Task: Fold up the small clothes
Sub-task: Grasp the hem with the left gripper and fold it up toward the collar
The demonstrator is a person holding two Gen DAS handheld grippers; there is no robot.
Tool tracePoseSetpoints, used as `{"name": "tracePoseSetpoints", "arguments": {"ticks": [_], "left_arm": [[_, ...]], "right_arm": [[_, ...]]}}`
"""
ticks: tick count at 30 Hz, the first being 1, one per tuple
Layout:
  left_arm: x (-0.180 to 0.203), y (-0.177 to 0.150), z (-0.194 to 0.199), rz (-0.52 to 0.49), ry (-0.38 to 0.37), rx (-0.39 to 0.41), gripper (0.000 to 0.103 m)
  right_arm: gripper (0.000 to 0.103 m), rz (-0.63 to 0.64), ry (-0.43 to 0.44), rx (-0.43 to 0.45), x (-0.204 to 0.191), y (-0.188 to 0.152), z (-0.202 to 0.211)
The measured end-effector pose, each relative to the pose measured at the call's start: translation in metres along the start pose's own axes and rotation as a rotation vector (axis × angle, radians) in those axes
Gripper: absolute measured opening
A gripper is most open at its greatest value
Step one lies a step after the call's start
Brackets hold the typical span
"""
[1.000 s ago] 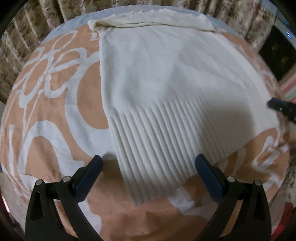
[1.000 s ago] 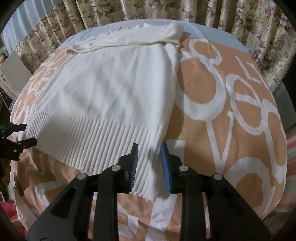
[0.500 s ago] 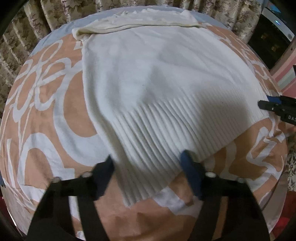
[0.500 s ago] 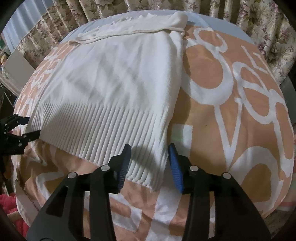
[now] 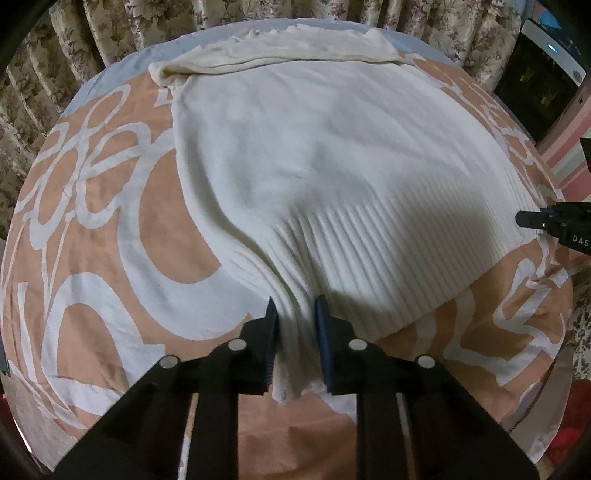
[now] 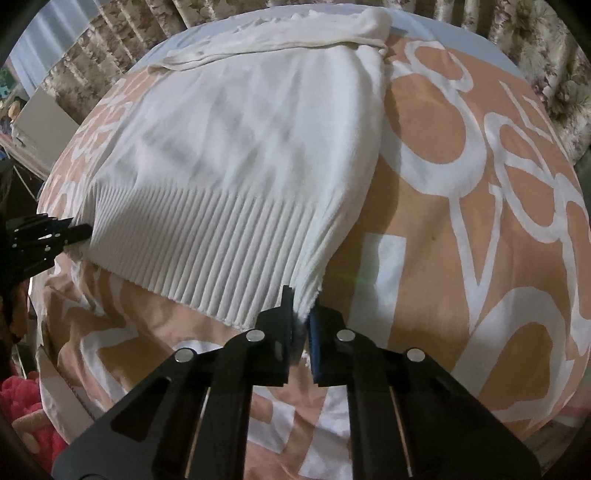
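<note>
A cream white knit sweater [image 5: 332, 155] lies flat on the bed, ribbed hem towards me, sleeves folded across its far end. My left gripper [image 5: 295, 314] is shut on the hem's near left corner, which bunches between the fingers. My right gripper [image 6: 301, 306] is shut on the hem's right corner of the sweater [image 6: 240, 155], lifting it slightly off the cover. The right gripper also shows at the right edge of the left wrist view [image 5: 532, 219]; the left gripper shows at the left edge of the right wrist view [image 6: 79, 230].
The bed has an orange cover with white loops [image 5: 110, 240], also seen in the right wrist view [image 6: 480, 206]. Floral curtains [image 5: 110, 33] hang behind. A dark appliance [image 5: 539, 70] stands at the far right. Pink fluffy things [image 6: 22, 413] lie beside the bed.
Both grippers closed on the ribbed hem: the left from wide open onto the left corner, the right onto the right corner. The hem now bunches and lifts at both corners.
</note>
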State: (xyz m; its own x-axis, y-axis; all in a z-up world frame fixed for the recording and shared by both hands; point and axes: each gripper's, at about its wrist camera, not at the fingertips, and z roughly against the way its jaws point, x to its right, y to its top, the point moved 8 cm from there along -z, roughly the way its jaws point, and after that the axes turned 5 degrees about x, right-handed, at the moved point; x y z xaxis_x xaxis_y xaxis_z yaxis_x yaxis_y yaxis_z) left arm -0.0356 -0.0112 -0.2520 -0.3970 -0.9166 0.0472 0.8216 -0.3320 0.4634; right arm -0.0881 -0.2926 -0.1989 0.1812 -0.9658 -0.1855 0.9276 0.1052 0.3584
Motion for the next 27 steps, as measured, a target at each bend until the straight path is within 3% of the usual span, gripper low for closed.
{"name": "tracePoseSetpoints", "arguments": {"ticks": [6, 11, 22, 27], "left_arm": [[-0.005, 0.002, 0.004, 0.031, -0.034, 0.016, 0.015], [-0.01, 0.019, 0.02, 0.026, -0.028, 0.088, 0.015], [-0.027, 0.091, 0.032, 0.006, 0.042, 0.243, 0.015], [-0.048, 0.121, 0.024, 0.049, 0.034, 0.262, 0.014]], "right_arm": [[0.006, -0.039, 0.025, 0.022, 0.008, 0.003, 0.007], [0.006, -0.033, 0.05, 0.107, 0.003, 0.016, 0.02], [0.006, -0.052, 0.042, 0.265, 0.005, 0.081, 0.033], [0.006, -0.091, 0.047, 0.345, 0.016, 0.123, 0.037]]}}
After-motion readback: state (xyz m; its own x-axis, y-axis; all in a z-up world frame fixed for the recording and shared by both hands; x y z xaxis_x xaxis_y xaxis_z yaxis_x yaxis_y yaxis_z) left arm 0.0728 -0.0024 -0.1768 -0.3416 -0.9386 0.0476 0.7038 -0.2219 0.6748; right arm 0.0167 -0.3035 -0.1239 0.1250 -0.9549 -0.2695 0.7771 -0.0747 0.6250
